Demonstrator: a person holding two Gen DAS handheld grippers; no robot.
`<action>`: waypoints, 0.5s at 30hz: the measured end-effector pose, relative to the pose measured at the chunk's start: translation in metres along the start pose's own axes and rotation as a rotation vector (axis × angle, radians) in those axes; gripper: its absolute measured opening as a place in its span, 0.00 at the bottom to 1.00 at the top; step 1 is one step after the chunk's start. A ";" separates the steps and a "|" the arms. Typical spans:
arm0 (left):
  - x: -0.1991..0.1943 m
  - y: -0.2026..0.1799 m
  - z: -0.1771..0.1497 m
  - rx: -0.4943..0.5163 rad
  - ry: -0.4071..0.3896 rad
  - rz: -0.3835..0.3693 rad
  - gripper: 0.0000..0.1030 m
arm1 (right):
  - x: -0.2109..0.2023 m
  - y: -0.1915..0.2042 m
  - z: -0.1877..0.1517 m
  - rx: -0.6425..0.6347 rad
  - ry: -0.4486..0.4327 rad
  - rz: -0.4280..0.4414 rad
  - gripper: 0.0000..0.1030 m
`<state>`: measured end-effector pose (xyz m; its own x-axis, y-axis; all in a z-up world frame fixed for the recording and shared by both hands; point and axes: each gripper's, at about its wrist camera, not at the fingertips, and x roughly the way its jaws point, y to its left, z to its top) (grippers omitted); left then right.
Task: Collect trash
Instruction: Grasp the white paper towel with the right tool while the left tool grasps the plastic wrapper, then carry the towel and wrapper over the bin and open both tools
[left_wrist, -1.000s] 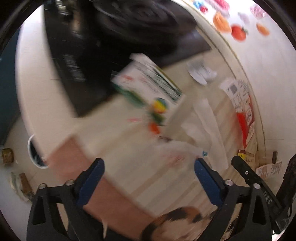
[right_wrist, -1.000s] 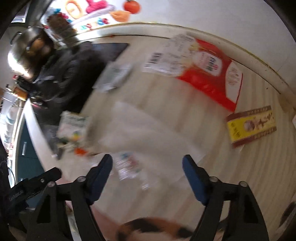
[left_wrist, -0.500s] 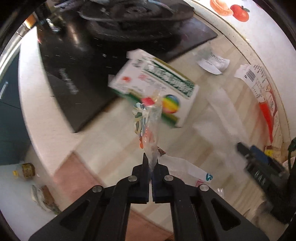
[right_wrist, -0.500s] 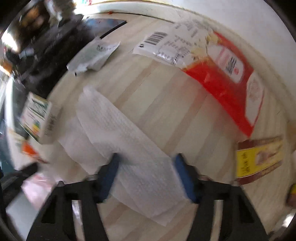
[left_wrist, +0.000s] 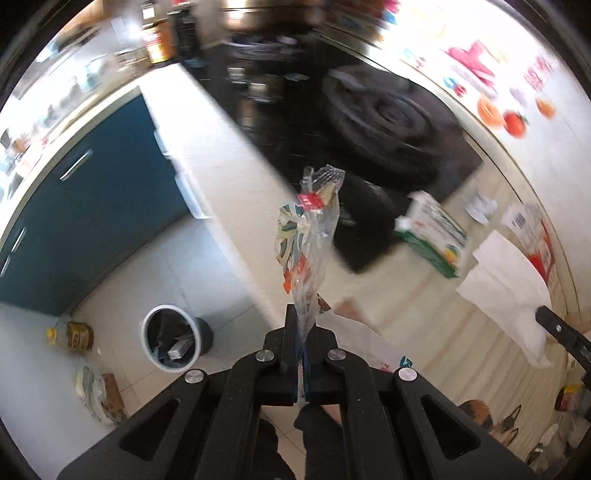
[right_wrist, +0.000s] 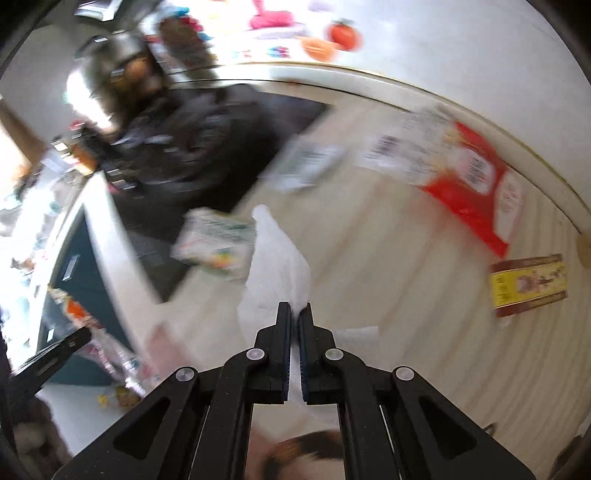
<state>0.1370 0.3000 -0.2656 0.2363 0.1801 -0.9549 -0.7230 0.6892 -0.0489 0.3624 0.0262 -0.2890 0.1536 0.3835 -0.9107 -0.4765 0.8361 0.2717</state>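
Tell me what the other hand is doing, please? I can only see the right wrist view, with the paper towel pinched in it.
Observer: The left gripper is shut on a clear plastic wrapper, lifted off the counter.
Operator: Is there a bin anywhere?
Observer: Yes, a round trash bin stands on the floor below the counter edge, with some trash already inside.
Operator: What else is on the floor?
Observer: A yellow jar sits left of the bin, and some crumpled litter lies nearer the camera.
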 end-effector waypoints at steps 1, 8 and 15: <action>0.001 0.013 0.000 -0.021 -0.007 0.009 0.00 | -0.002 0.022 -0.003 -0.024 0.004 0.030 0.04; -0.012 0.148 -0.033 -0.214 -0.023 0.114 0.00 | 0.023 0.176 -0.052 -0.206 0.098 0.197 0.04; 0.049 0.300 -0.094 -0.414 0.084 0.229 0.00 | 0.134 0.323 -0.139 -0.367 0.300 0.245 0.04</action>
<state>-0.1289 0.4497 -0.3547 -0.0002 0.2259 -0.9742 -0.9520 0.2981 0.0693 0.1087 0.2933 -0.3660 -0.2288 0.3758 -0.8980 -0.7468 0.5239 0.4096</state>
